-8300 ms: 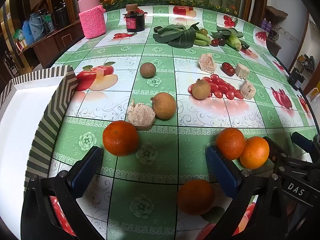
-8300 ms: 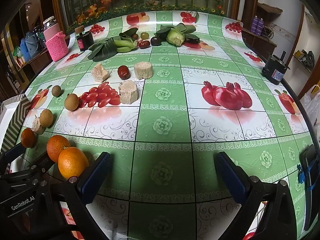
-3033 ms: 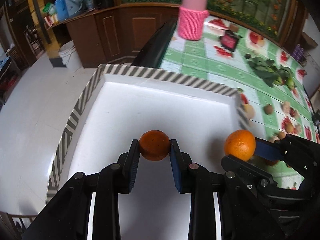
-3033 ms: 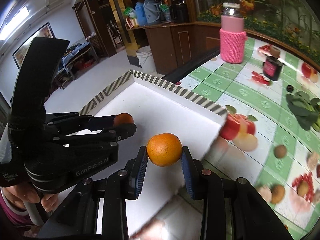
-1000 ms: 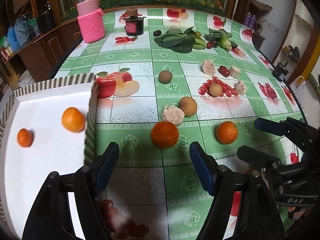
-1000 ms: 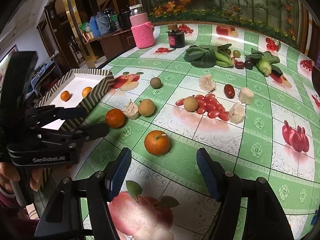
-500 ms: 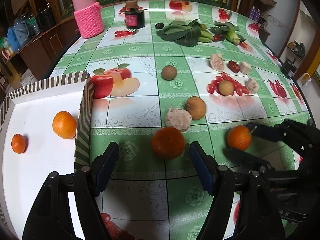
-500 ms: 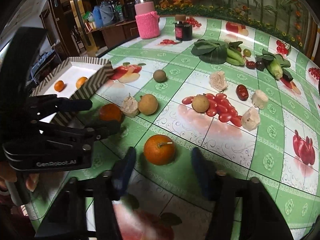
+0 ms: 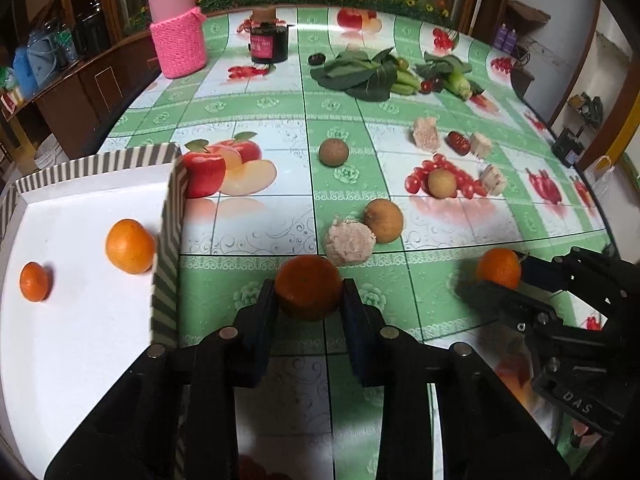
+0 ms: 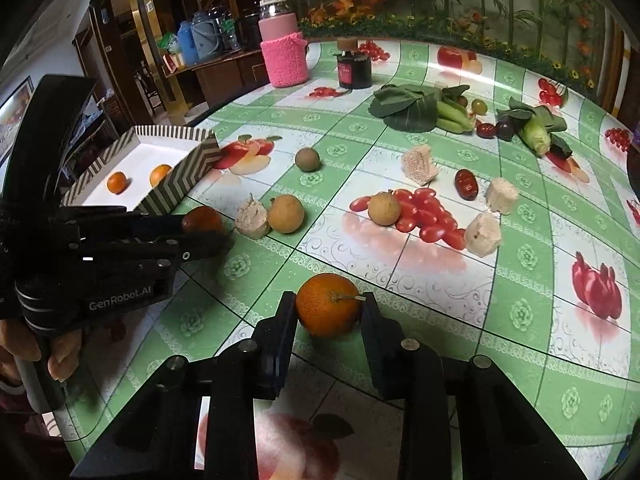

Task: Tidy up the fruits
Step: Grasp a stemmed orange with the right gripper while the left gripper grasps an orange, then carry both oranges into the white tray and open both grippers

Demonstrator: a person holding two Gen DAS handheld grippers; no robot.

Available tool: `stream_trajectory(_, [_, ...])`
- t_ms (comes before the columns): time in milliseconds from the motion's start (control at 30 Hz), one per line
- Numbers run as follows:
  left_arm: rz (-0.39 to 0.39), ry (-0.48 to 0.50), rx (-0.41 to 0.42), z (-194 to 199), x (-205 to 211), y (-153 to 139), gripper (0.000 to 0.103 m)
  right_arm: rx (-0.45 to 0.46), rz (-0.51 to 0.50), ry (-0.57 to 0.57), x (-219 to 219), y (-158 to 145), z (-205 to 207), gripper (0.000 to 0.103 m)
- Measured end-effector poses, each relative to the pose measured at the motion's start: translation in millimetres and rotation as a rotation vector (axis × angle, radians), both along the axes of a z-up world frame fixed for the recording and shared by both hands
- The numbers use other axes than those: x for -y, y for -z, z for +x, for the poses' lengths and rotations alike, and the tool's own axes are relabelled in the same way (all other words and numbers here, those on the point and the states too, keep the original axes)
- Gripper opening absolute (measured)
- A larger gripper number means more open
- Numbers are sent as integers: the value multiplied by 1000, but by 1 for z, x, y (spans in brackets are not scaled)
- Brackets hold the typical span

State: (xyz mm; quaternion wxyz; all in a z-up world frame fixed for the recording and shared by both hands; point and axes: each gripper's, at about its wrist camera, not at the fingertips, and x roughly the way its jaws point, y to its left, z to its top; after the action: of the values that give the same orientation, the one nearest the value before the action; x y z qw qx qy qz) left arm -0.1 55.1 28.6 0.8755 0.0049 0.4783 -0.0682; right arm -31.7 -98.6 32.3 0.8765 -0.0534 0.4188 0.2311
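My left gripper [image 9: 309,300] is shut on a dark orange [image 9: 309,286] that rests on the green tablecloth, just right of the striped white box [image 9: 168,248]. Two oranges lie in the box, a larger one [image 9: 129,246] and a small one [image 9: 34,281]. My right gripper [image 10: 329,312] is shut on another orange [image 10: 328,310] with a stem, also on the table; it shows in the left wrist view [image 9: 498,268] too. The left gripper and its orange [image 10: 202,220] appear at the left of the right wrist view.
Brown round fruits [image 9: 383,220], [image 9: 333,152], [image 9: 441,184] and pale cut chunks [image 9: 349,240], [image 9: 426,133] lie mid-table. Leafy greens [image 9: 360,74], a dark jar [image 9: 269,40] and a pink-sleeved jar [image 9: 178,38] stand at the back. The table edge runs along the left.
Both grippers have moved forward and closed, each on an orange on the table. Half a second ago both were open around the oranges.
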Motion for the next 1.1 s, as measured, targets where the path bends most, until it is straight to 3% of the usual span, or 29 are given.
stream_trajectory(567, [11, -83, 72, -38, -46, -40, 28, 60, 43, -69, -41, -39, -21, 32])
stream_trajectory(1100, [17, -182, 96, -59, -106, -52, 29, 84, 65, -204, -111, -57, -34, 32])
